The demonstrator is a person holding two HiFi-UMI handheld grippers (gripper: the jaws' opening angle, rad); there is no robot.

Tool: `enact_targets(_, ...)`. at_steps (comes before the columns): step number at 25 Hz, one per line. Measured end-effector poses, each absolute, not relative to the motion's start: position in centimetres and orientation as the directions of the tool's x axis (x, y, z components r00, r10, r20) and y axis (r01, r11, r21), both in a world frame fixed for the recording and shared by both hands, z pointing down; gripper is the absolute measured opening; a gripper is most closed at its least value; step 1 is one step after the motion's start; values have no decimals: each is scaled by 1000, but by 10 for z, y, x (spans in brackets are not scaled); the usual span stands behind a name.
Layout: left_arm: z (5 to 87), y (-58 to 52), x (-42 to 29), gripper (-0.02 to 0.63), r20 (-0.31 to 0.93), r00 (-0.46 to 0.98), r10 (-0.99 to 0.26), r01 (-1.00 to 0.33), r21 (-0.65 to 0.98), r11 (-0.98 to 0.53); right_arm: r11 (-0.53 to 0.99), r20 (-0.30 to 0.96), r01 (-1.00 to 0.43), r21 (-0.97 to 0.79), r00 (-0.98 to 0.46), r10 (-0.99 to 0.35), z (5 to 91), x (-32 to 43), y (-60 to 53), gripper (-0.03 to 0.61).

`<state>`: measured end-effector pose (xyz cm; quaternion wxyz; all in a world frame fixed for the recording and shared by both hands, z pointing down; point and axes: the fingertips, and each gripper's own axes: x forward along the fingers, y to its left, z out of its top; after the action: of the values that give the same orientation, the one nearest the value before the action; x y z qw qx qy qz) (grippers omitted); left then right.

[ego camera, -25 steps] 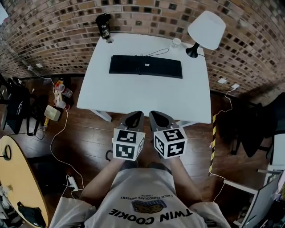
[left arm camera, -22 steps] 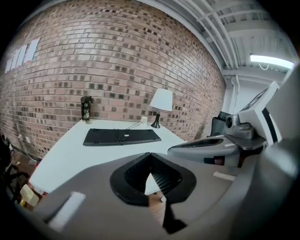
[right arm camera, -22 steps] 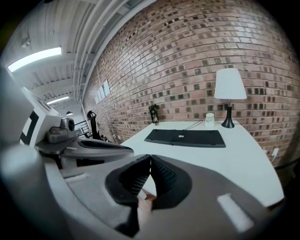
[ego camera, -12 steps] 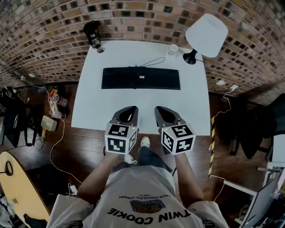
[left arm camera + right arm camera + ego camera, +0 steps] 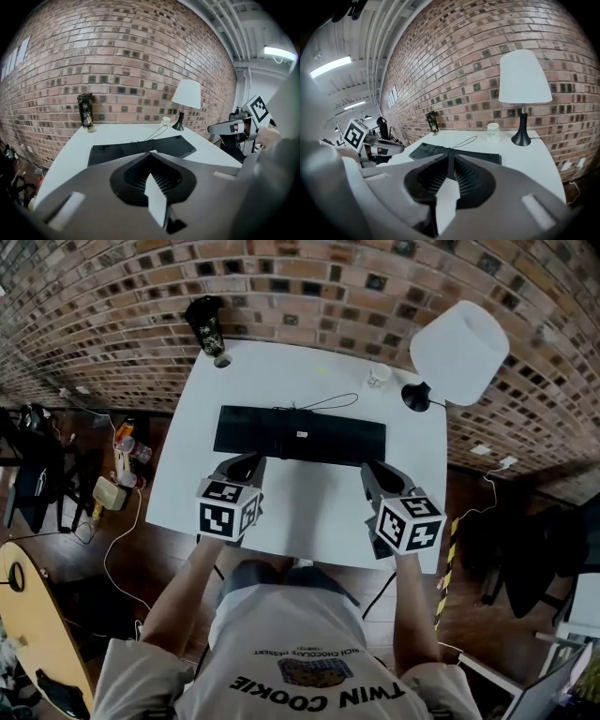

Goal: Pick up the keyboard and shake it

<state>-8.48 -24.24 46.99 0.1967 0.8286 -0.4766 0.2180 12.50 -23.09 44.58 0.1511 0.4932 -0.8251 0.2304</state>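
The black keyboard (image 5: 300, 435) lies flat on the white table (image 5: 309, 512), its length running left to right, about midway between the near and far edges. Its thin cable (image 5: 330, 400) loops away from the far edge toward the brick wall.

The left gripper (image 5: 242, 463) sits over the near-left part of the table. Its tips point at the keyboard's left end and reach just about to its near edge. The jaws are pressed together with nothing between them. In the left gripper view the keyboard lies ahead of and below the tips, apart from them.

The right gripper (image 5: 378, 474) mirrors it on the near-right, its tips just near of the keyboard's right near corner. Its jaws are only a sliver apart and opening, and they hold nothing. In the right gripper view the keyboard's right end lies just beyond the tips, not between them. Neither gripper touches the keyboard as far as the views show.

On the far side of the table stand other things:
- a dark tumbler (image 5: 204, 324) at the far-left corner
- a small white cup (image 5: 378, 377) far right of centre
- a white-shaded lamp (image 5: 459, 352) on a black base at the far-right corner
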Motion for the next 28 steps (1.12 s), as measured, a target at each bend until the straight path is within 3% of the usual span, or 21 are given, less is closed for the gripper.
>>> enact_targets(8,492,-298,-134,81,619,427,-659,-888,149,-435,332,518,-883,-333,-465,-718,480,172,-285,101)
enact_targets(16,527,-350,-180,199,667,438,-603,-886,205,-416,309,569,-876,-371,-477,-670,523,198,-333,181)
enact_targets(22,550,-377,-200,262,677,504,-536,-857,315,-408,363,619,-831,-421,-556,-554,558,199,-358,270)
enact_targets(28,567,-384,-194,307,660,611,-437,-784,425,-453,346,639,-807,-479,-590,-493,573,204,-370,287)
